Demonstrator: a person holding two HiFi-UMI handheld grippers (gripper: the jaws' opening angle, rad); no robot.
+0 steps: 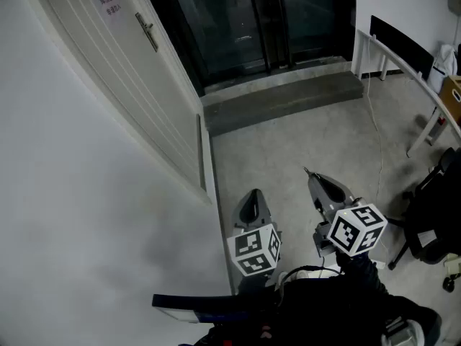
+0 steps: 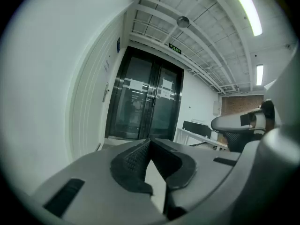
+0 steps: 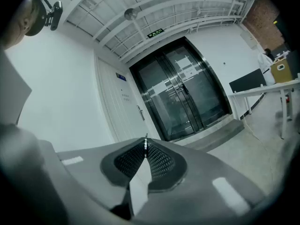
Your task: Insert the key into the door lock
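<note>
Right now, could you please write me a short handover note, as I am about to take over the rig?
Left gripper: shut, empty.
Right gripper: shut on the key, whose thin tip pokes past the jaws.
The white door is ahead on the left. Its handle is well away from both grippers, and the lock is too small to make out.
Done: key in grip.
Left: approach the door, find the lock, insert the key.

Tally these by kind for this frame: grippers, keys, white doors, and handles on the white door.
Grippers: 2, the left gripper and the right gripper
Keys: 1, the key pinched in the right gripper
White doors: 1, the white door
Handles on it: 1, the door handle
Total: 5
</note>
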